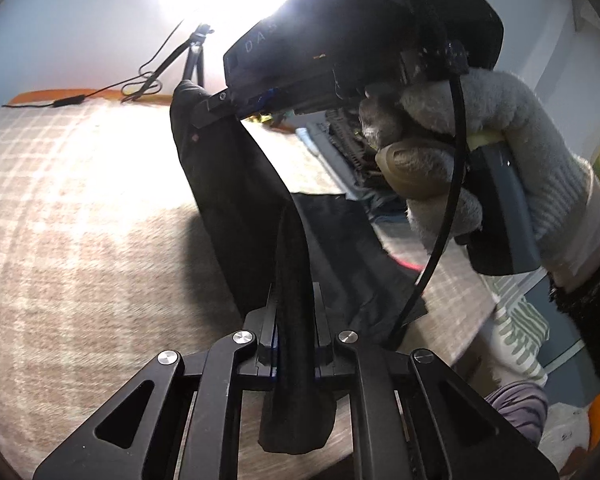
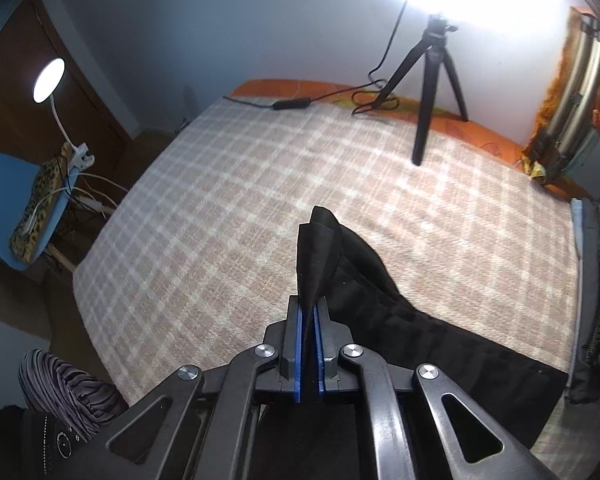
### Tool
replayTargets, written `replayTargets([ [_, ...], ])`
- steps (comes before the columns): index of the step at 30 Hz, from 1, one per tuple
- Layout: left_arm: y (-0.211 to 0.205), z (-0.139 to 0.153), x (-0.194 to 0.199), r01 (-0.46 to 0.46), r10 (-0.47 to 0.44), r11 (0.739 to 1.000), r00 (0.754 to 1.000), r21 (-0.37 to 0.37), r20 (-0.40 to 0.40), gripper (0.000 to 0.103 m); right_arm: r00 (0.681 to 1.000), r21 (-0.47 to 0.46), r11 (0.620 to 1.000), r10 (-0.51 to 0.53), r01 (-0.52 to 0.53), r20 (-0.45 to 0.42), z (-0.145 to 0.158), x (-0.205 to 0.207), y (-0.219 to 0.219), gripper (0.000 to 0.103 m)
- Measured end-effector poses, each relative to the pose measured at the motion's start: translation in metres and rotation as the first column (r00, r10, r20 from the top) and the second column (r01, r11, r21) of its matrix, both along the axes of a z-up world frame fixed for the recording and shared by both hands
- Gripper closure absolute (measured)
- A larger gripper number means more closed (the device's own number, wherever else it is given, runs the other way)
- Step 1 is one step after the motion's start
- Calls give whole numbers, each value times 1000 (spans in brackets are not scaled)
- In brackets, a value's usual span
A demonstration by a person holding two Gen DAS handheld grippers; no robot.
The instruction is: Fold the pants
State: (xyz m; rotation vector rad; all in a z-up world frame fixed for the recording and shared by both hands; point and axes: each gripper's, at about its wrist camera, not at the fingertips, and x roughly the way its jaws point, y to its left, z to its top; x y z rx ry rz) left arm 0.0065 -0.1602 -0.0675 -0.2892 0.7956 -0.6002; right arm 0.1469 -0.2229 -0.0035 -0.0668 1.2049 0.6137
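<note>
The black pants (image 1: 236, 208) hang lifted above a bed with a beige plaid blanket (image 1: 80, 220). My left gripper (image 1: 294, 300) is shut on a bunched edge of the pants, which droops below its fingers. In the same view my right gripper (image 1: 216, 110), held by a gloved hand (image 1: 500, 152), pinches another part of the pants higher up. In the right wrist view my right gripper (image 2: 309, 308) is shut on a fold of the black pants (image 2: 380, 300), with the rest trailing right onto the blanket (image 2: 240, 200).
A black tripod (image 2: 432, 80) and a cable (image 2: 292, 102) stand at the far edge of the bed by the wall. A blue chair (image 2: 16, 200) with a lamp (image 2: 50, 80) is left of the bed. Piled clothes (image 1: 340, 148) lie at the bed's right side.
</note>
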Motion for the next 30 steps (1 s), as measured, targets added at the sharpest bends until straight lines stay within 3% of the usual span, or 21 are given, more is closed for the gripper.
replayTargets([
  [6,-25,9,1,20,-19,999,1000,-49,12,94,998,16,999,-34,33,44,16,-2,-32,101],
  [15,-88,19,9,95,-94,995,995,-35,42,94,986,29,990,-139,137,93,34,0,-113,101],
  [23,-141,4,21,155,-155,988,988,13,12,94,961,36,963,-269,267,70,6,4,-199,101],
  [30,-173,-5,27,180,-180,983,984,30,-15,94,951,51,952,-305,303,54,-16,7,-241,101],
])
